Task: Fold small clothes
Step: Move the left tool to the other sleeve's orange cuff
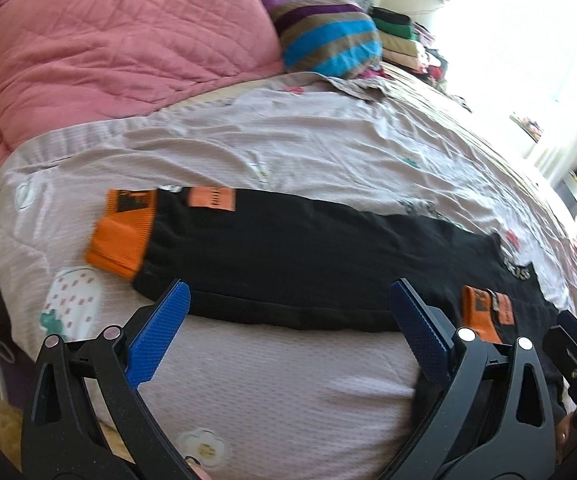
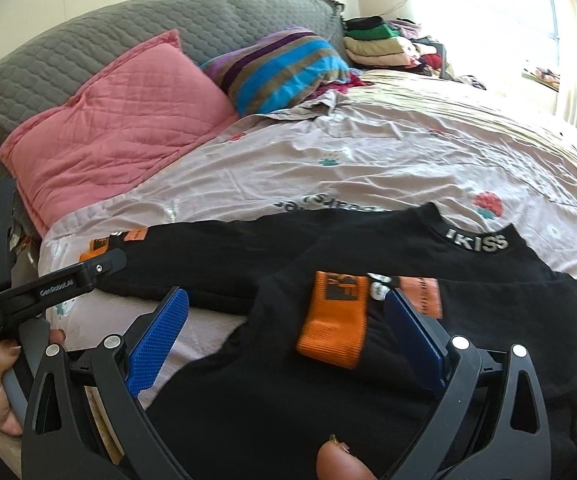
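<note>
Your black long-sleeved top (image 2: 368,392) lies flat on the bed (image 1: 288,148), one orange-cuffed sleeve (image 1: 122,236) stretched out sideways, the other orange cuff (image 2: 334,322) folded onto the body. Your left hand-held gripper (image 1: 288,300) and right hand-held gripper (image 2: 286,308) both gape wide over it, holding nothing.

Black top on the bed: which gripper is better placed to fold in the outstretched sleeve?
Left. The left gripper hangs open before the outstretched sleeve; the right gripper hovers over the folded-in orange cuff.
</note>
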A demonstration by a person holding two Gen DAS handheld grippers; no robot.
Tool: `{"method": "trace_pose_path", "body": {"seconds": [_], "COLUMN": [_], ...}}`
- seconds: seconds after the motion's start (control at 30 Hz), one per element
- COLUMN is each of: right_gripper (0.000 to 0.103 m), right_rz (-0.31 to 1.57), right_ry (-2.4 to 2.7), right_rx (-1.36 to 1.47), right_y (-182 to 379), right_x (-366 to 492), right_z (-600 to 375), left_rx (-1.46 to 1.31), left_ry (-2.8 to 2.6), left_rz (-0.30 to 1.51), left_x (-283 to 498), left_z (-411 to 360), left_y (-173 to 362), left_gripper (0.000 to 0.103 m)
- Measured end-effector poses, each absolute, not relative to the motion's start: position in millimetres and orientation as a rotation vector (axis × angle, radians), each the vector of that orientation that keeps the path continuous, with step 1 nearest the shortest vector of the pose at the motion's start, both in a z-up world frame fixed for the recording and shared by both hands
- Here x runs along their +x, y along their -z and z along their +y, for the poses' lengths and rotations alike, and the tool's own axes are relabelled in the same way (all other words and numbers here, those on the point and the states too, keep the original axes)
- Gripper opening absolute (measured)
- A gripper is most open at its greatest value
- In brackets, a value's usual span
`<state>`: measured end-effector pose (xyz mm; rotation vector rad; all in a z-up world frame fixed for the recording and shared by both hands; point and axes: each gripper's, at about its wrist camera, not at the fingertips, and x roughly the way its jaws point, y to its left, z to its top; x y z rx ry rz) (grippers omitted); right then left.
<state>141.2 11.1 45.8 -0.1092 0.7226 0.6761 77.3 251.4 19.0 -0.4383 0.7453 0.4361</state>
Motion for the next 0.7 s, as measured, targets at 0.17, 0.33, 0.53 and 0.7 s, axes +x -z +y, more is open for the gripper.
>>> {"method": "trace_pose_path", "body": {"seconds": [0.17,0.33,0.53,0.7], "right_gripper": [0.098,0.098,0.098,0.098], "right_rz": [0.723,0.725,0.748,0.766], "right_ry": [-0.72,-0.758,-0.787,-0.79], "right_rx": [-0.135,-0.162,-0.18,-0.177], "right_y": [-44,-40,-28,-19], "right_x": [138,135,135,137], "right_z": [35,56,74,80], "left_rx": [-0.465,-0.533,-0.623,-0.716], "left_ry": [-0.49,-0.526,-0.553,-0.57], "left_rz": [0.748,0.765,0.777,0.775], "left_x": [72,67,65,65], "left_z": [270,291,311,328], "left_y": [-13,1,18,32], "left_gripper": [0.093,0.093,0.093,0.093]}}
